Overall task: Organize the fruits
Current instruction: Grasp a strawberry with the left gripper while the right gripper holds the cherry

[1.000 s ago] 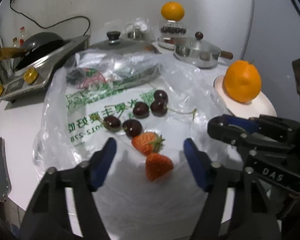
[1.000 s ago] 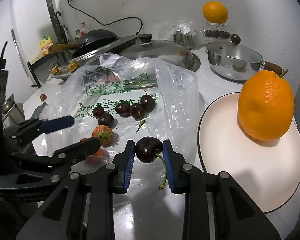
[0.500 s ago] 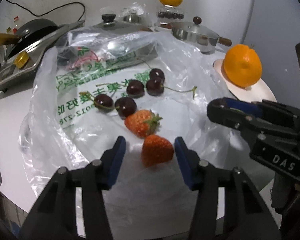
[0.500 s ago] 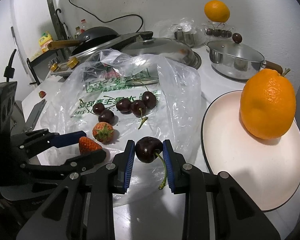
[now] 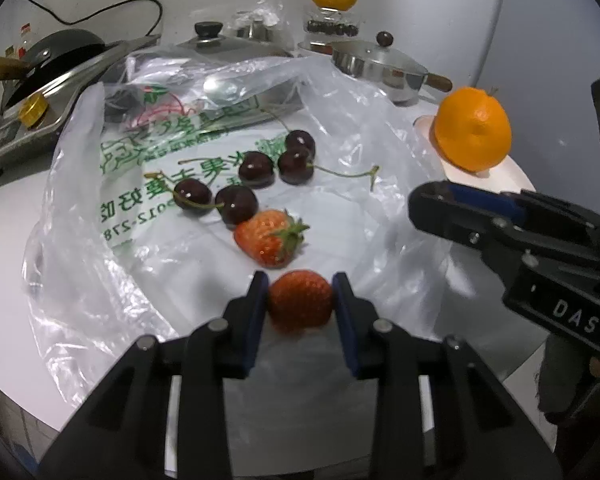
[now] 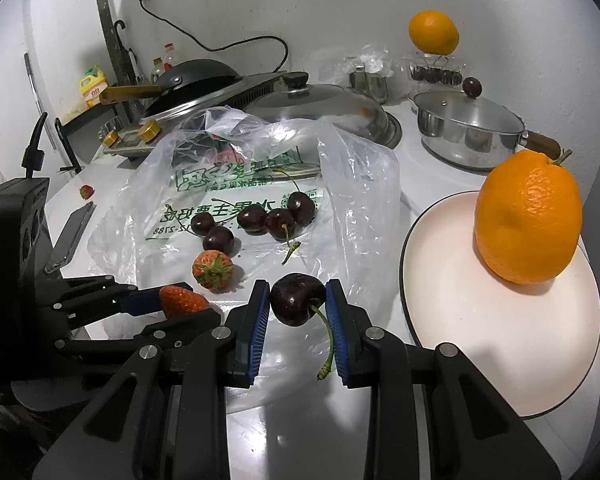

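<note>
Fruit mostly unsorted: one orange [image 6: 528, 216] on plate [image 6: 480, 332]; left gripper [image 5: 300, 300] jaws closing on strawberry [image 5: 300, 300], right gripper [image 6: 298, 300] clamping cherry [image 6: 296, 299].

The right hand-held gripper [image 5: 440, 204] reads "DAS"; the plastic bag [image 5: 140, 208] shows "2012-278".

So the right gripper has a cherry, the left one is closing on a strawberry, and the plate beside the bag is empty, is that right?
Not quite: the plate is not empty; an orange sits on it, as the right wrist view shows. The rest stands: the right gripper holds a cherry, and the left gripper is closing on a strawberry already between its pads, beside the bag.
</note>
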The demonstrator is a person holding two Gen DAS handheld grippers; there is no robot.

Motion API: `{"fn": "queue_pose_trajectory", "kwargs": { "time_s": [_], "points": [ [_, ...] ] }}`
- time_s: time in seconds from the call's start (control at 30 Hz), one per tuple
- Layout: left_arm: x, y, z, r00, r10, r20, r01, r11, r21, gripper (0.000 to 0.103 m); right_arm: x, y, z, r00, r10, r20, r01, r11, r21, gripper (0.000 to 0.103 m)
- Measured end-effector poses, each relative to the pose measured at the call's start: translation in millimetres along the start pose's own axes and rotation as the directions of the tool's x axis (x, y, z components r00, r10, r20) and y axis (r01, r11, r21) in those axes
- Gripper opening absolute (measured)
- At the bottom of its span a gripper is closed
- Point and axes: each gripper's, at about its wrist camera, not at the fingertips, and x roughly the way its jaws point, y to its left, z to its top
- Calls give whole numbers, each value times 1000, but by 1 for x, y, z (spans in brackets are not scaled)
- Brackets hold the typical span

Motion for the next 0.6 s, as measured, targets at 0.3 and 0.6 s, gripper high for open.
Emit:
{"fn": "queue_pose_trajectory", "kwargs": {
  "time_s": [0.3,0.6],
  "points": [
    [-15,-1,4,999,-5,36,5,1000,1,34,-8,6,6,1000,-1,19,2,1000,-16,30],
    [-34,-1,15,996,-2,87,2,1000,-1,34,-20,10,18,998,-4,55,6,999,-36,30]
  ]
}}
